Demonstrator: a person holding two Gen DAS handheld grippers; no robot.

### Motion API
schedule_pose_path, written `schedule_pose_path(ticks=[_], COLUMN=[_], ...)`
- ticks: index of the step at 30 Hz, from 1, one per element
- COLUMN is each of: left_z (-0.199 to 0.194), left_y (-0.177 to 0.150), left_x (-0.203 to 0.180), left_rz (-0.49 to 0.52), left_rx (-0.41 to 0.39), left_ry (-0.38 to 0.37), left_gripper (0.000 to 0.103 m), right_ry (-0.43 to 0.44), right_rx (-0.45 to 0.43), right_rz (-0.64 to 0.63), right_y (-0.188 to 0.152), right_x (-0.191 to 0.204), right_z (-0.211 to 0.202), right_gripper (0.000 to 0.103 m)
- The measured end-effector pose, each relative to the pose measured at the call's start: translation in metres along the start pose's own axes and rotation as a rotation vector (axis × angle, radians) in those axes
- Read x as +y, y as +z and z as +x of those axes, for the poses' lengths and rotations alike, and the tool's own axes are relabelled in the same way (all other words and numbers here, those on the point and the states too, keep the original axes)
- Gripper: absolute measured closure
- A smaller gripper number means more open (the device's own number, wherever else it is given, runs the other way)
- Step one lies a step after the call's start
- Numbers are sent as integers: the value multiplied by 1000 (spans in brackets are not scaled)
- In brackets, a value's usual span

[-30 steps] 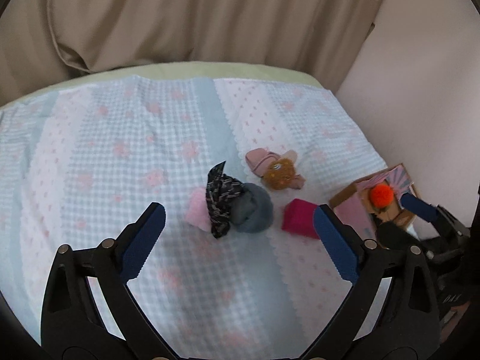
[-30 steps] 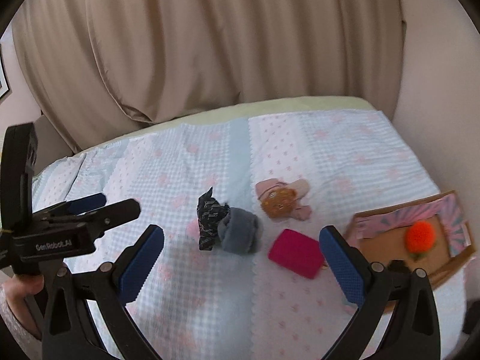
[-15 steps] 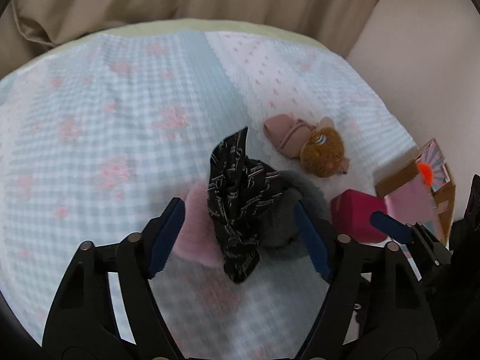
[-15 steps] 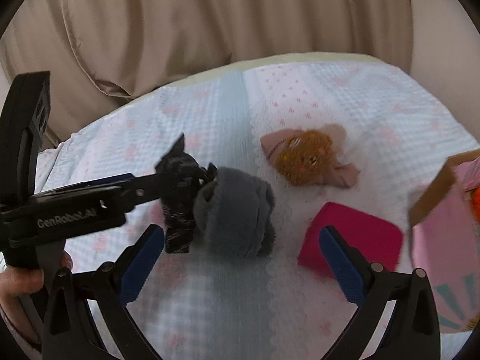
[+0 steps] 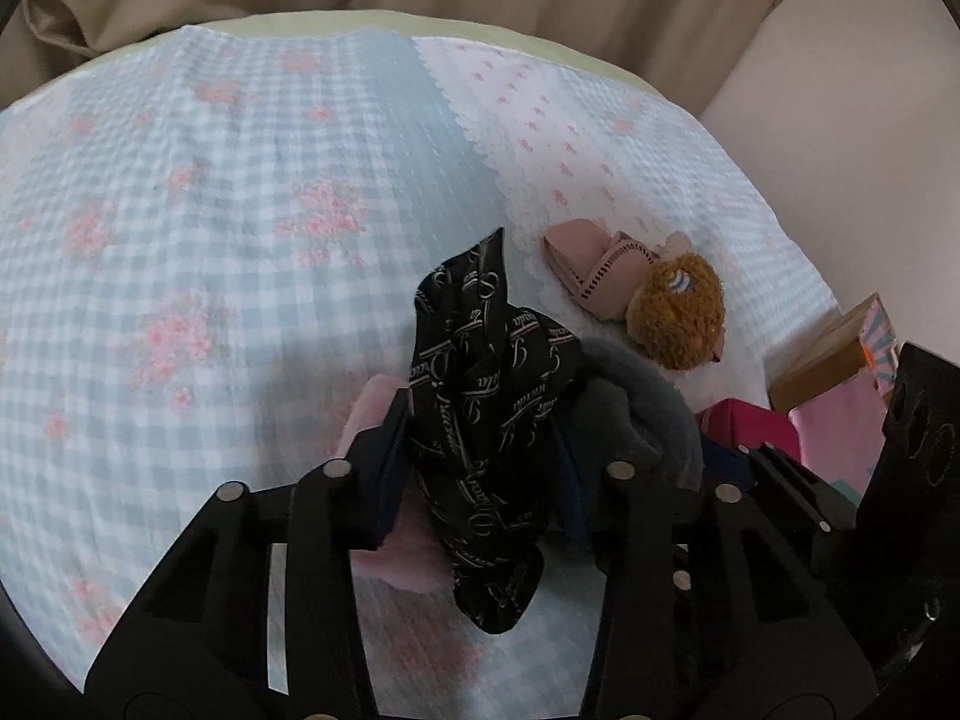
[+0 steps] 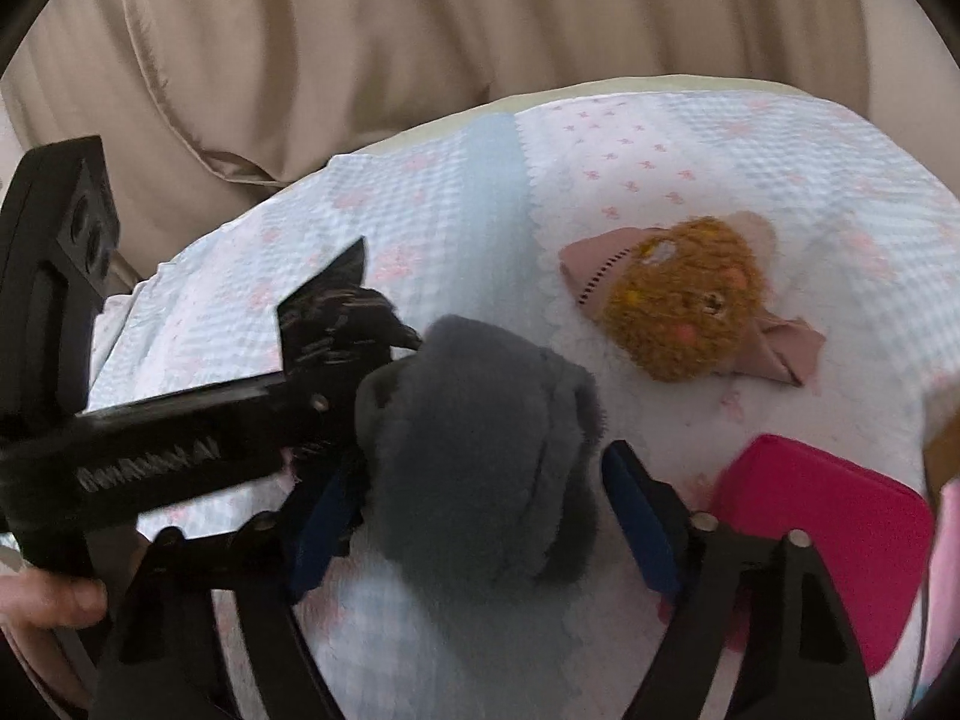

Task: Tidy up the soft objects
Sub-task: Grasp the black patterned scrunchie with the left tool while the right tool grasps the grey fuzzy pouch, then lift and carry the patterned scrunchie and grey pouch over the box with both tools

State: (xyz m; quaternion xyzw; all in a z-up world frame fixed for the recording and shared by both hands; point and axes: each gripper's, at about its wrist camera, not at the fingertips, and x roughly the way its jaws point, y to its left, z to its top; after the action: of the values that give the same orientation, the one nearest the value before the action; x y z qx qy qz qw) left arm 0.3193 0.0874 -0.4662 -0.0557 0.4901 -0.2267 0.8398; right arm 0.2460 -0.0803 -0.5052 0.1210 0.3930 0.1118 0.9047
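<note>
Both grippers descended; five soft objects (image 5: pixel 492 396).

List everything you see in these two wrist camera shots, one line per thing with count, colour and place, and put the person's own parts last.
black scarf: 1, black with pale lettering, bunched between the left gripper's fingers
grey fleece item: 1, grey, between the right gripper's fingers, touching the scarf
pink fluffy item: 1, pale pink, under the scarf
plush toy: 1, brown head with pink cloth, beyond the grey item
magenta pad: 1, magenta, right of the grey item
cardboard box: 1, brown and pink, at the cover's right edge
bed cover: 1, blue and white with pink flowers, under everything
curtain: 1, beige, behind
left gripper: 1, black, closing around the scarf
right gripper: 1, black, closing around the grey item
hand: 1, lower left, holding the left gripper
</note>
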Motion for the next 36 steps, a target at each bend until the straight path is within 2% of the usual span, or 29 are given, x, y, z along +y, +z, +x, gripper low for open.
schedule_pose_path(ticks=[2, 5, 11, 24, 29, 36], left_z=[2, 2, -4, -56, -93, -173], left_y=[-1, 0, -2, -1, 5, 13], left_x=[-1, 0, -1, -13, -27, -63], left_rz=[8, 5, 7, -32, -31, -32], left_rx=[-4, -8, -16, -84, -113, -163], left_ry=[11, 15, 31, 27, 36, 74], left_gripper=[71, 76, 78, 78, 78, 78], right_ry=[13, 25, 35, -2, -14, -27], right_rx=[2, 3, -4, -49, -75, -108], right_rz=[-21, -32, -24, -42, -55, -84], right_y=[1, 1, 5, 23, 36, 62], right_x=[4, 6, 8, 17, 28, 49], right_z=[1, 0, -4, -49, -91, -174], right_gripper=[40, 48, 60, 60, 60, 60])
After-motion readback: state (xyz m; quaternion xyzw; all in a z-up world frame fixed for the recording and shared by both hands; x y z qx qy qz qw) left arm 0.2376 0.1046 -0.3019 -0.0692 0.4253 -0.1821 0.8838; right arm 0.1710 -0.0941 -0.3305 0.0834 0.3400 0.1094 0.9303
